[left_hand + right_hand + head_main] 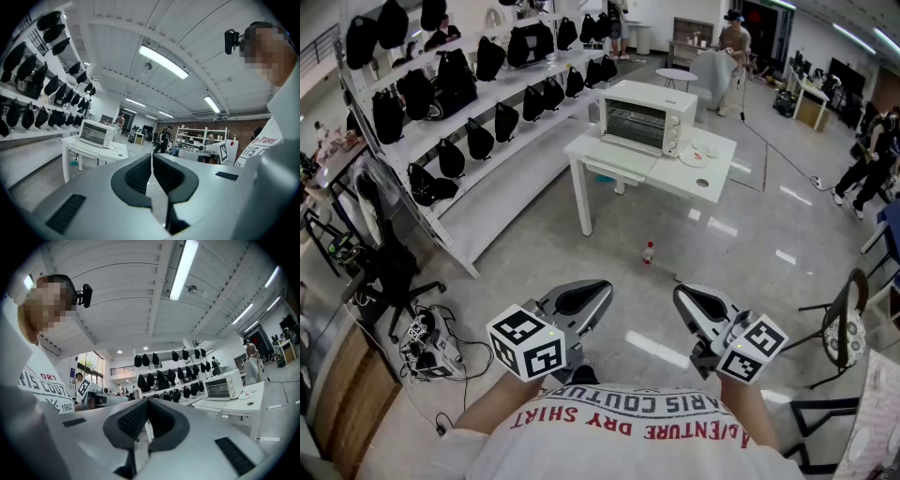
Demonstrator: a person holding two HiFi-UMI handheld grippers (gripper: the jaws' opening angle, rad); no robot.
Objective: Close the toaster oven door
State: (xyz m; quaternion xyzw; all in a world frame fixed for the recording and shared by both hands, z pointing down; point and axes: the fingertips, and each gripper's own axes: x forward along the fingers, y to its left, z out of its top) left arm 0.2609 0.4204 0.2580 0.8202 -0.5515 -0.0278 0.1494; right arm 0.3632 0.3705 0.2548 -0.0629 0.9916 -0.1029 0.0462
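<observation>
The white toaster oven stands on a white table far ahead across the floor. Its door seems folded down flat in front of it. Held close to my body, well short of the table, my left gripper and right gripper are both shut and empty. In the left gripper view the jaws meet, and the oven is small at the left. The right gripper view shows closed jaws, with the oven at the right.
A long white shelf rack with several black bags runs along the left. A small red-capped bottle stands on the floor before the table. A black office chair and cables sit at left, a chair at right. People stand at the back.
</observation>
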